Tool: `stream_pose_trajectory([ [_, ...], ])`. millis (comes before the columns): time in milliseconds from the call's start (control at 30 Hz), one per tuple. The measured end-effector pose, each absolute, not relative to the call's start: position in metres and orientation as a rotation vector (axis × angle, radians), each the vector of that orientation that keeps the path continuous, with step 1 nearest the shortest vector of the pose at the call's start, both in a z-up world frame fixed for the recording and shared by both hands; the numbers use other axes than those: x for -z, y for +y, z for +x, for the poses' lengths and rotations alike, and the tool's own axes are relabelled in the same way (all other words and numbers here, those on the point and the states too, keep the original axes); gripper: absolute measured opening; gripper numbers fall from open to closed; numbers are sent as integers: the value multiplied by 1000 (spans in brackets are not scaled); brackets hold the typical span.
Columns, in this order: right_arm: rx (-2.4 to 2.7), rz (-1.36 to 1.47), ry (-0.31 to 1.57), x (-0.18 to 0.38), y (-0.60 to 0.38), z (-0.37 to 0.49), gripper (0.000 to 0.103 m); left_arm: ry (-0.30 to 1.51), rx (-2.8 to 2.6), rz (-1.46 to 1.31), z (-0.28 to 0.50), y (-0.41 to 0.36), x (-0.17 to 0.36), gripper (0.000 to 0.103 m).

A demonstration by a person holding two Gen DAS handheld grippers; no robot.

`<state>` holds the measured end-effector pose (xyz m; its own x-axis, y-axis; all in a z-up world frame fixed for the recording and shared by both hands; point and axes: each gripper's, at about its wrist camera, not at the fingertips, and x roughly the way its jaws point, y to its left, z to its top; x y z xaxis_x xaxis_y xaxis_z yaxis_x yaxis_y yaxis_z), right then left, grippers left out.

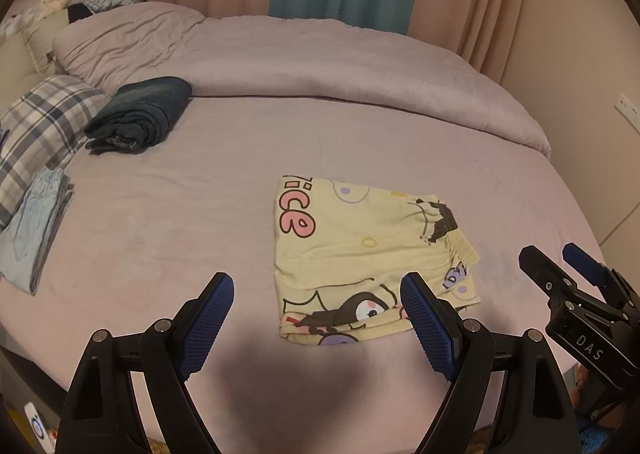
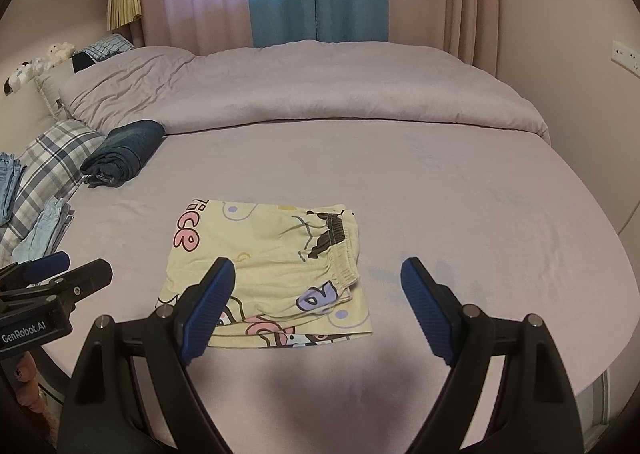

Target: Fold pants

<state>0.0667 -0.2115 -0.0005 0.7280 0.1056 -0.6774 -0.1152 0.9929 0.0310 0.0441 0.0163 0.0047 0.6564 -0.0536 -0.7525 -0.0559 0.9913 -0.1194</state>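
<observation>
Yellow cartoon-print pants (image 1: pixel 360 258) (image 2: pixel 272 270) lie folded into a flat rectangle on the lilac bed sheet (image 1: pixel 168 222) (image 2: pixel 480 214), waistband toward the right. My left gripper (image 1: pixel 316 294) hovers above the near edge of the pants, jaws wide open, nothing between them. My right gripper (image 2: pixel 316 282) hangs over the pants' right side, also open and empty. In the left wrist view the right gripper (image 1: pixel 560 258) shows at the right edge. The left gripper (image 2: pixel 64 270) shows at the left of the right wrist view.
A folded dark garment (image 1: pixel 140 114) (image 2: pixel 124 154) lies at the left rear. Folded light blue jeans (image 1: pixel 36 226) (image 2: pixel 44 234) rest by a plaid pillow (image 1: pixel 44 126) (image 2: pixel 52 162). A bunched lilac duvet (image 1: pixel 320 62) (image 2: pixel 304 86) covers the far half of the bed.
</observation>
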Motion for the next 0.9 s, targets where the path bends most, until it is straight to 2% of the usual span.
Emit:
stream_pose_trajectory([
  [900, -108, -27, 758, 4, -210, 66, 85, 853, 21, -121, 45, 13, -6, 86],
])
